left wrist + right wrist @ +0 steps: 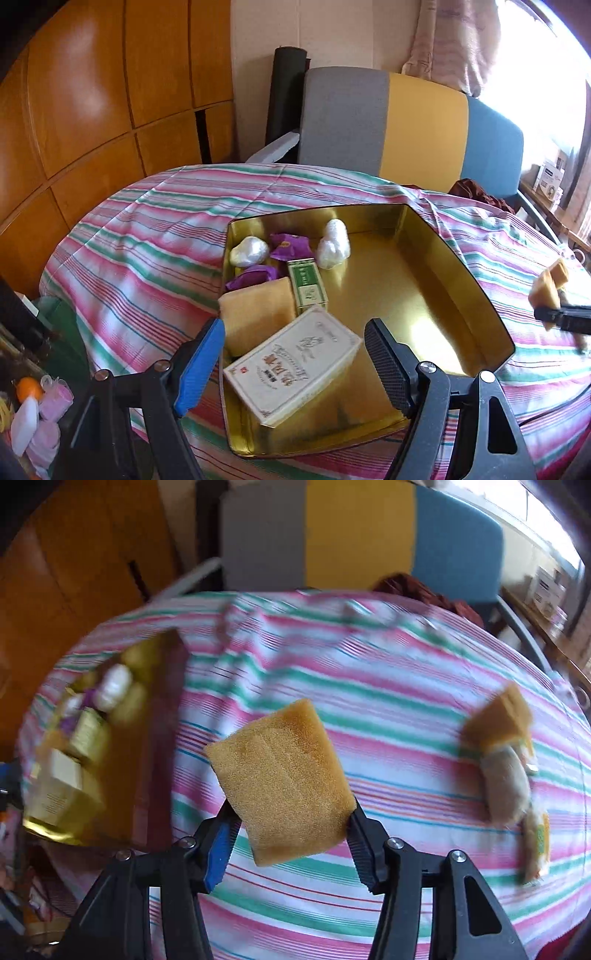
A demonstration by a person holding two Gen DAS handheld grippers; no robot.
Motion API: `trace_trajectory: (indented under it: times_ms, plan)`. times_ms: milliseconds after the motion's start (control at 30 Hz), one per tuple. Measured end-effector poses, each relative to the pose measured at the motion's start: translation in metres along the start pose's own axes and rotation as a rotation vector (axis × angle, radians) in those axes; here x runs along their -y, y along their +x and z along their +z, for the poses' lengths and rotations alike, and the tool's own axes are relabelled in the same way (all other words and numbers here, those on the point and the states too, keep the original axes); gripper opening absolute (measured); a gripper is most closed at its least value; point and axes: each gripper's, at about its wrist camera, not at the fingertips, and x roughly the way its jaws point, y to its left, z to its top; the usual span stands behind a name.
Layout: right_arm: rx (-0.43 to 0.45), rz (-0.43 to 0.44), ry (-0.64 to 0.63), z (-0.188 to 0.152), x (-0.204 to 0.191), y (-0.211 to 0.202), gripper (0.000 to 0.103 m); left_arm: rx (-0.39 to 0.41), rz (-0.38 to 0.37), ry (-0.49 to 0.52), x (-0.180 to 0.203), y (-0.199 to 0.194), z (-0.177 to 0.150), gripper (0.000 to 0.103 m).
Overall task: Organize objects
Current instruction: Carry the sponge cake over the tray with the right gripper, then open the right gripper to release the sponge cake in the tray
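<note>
Left wrist view: the left gripper (295,363) stood with jaws wide, nothing pressed between them. The cream box (291,363) lay tilted in the gap between the blue-padded finger and the black-padded finger, inside the near left corner of the gold tin (436,266); contact with either pad could not be told. From the cream box, a yellow sponge in the tin (258,314) sat at 11 o'clock, touching it, and a green box (307,283) at 12 o'clock. Beyond those, at about 11 to 12 o'clock, lay purple packets (286,246) and two white wrapped lumps (248,252). The tin rested on a striped cloth (147,236). At 3 o'clock, at the frame edge, the right gripper (550,314) was seen from the side with a sponge in its tips.

Right wrist view (blurred): the right gripper (291,821) was closed at a middling width on the held sponge (280,781), both pads pressing its lower sides. The sponge projected upward from the tips, toward 12 o'clock, clear of the cloth. The tin was at 9 to 10 o'clock from the gripper, well apart. At 2 o'clock lay another sponge (498,716) on the cloth, with a pale wrapped item (506,786) just below it at 3 o'clock; its identity could not be told.
</note>
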Motion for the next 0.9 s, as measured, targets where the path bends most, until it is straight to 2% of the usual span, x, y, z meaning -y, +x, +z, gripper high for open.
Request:
trace_trajectory:
  times_ms: [167,267,367,533,633,800,900]
  plan:
    - [0.012,0.113,-0.124,0.032,-0.082,0.001,0.056,-0.007,0.024,-0.015,-0.017,0.003,-0.001,0.079]
    - [-0.008,0.144,-0.164,0.049,-0.123,0.013,0.056,-0.017,0.031,-0.038,-0.029,0.005,-0.003,0.079]
    - [-0.043,0.159,-0.149,0.071,-0.147,0.035,0.056,-0.018,0.036,-0.064,-0.041,0.006,-0.005,0.079]
    - [-0.129,0.141,-0.023,0.104,-0.161,0.085,0.059,-0.029,0.038,-0.110,-0.057,0.011,-0.005,0.079]
    - [-0.136,0.146,0.097,0.121,-0.161,0.111,0.062,-0.035,0.037,-0.131,-0.064,0.013,-0.004,0.079]
    - [-0.194,0.251,0.221,0.129,-0.162,0.141,0.065,-0.047,0.038,-0.160,-0.072,0.017,-0.005,0.079]
    - [-0.155,0.276,0.203,0.128,-0.166,0.136,0.070,-0.049,0.040,-0.165,-0.074,0.018,-0.006,0.079]
